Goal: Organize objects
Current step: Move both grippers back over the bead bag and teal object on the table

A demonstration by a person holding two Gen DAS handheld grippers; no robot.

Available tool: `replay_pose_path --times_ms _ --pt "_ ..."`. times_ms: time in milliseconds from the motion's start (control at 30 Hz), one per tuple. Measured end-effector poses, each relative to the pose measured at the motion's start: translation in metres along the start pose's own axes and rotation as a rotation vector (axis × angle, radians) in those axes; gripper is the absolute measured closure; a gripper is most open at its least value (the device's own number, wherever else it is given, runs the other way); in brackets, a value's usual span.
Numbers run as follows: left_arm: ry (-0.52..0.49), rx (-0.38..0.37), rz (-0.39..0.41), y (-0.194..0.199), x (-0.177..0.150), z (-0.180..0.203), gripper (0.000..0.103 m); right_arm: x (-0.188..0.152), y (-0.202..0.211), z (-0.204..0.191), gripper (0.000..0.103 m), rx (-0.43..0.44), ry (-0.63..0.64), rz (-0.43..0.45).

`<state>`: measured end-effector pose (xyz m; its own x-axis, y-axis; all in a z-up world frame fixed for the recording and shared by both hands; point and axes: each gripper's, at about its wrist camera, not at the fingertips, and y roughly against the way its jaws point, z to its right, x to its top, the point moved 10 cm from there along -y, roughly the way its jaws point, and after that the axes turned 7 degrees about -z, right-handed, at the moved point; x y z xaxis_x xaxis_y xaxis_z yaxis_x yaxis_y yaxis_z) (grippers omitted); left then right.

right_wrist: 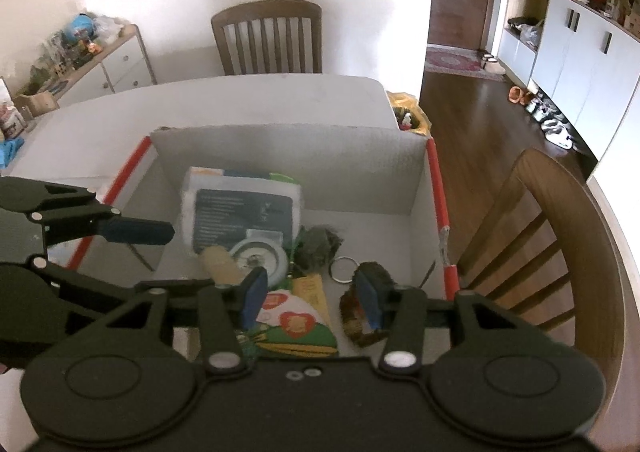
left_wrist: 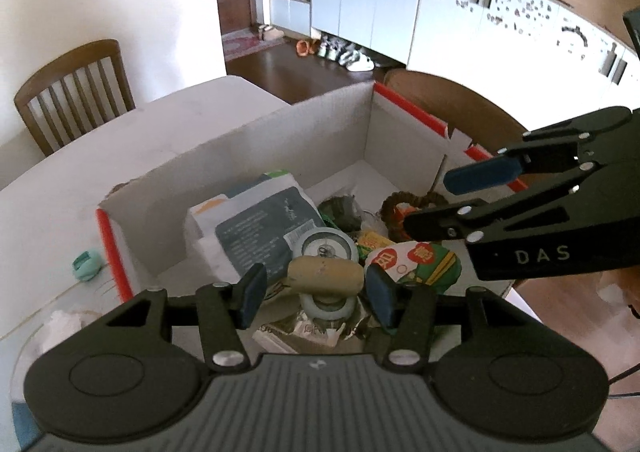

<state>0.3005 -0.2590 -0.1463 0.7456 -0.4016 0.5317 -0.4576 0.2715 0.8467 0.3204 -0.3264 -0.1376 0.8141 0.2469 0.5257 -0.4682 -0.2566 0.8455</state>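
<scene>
A white cardboard box point(left_wrist: 280, 139) with red edges stands on the table and holds the objects. In it lie a grey-blue printed package point(left_wrist: 260, 228), a grey wheel point(left_wrist: 328, 248) with a tan cylinder point(left_wrist: 326, 276) across it, a green packet with red hearts point(right_wrist: 296, 328), a brown braided ring point(right_wrist: 356, 316) and a key ring point(right_wrist: 342, 270). My left gripper point(left_wrist: 316, 292) hangs open over the tan cylinder, its pads clear of the cylinder. My right gripper point(right_wrist: 311, 298) is open above the green packet, with nothing between its pads. The braided ring lies just below its right finger.
A small teal object point(left_wrist: 86, 264) and crumpled white paper point(left_wrist: 64, 324) lie on the table left of the box. Wooden chairs stand at the far side point(right_wrist: 268, 35) and the right side point(right_wrist: 540, 236). A yellow bag point(right_wrist: 408, 111) sits past the table's corner.
</scene>
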Motion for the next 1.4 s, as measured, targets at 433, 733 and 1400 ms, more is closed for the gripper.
replay_pose_path --times_ms 433,733,1400 --pt "0.06 0.015 0.118 0.073 -0.009 -0.031 0.049 0.006 0.047 -0.053 0.047 0.051 0.041 0.08" --pt "0.104 0.058 0.19 0.117 -0.033 -0.083 0.042 0.017 0.058 -0.113 0.041 0.066 0.07 0.107" --pt "0.203 0.116 0.184 0.143 -0.104 -0.204 0.018 0.031 0.03 -0.224 0.006 0.103 0.075 0.105"
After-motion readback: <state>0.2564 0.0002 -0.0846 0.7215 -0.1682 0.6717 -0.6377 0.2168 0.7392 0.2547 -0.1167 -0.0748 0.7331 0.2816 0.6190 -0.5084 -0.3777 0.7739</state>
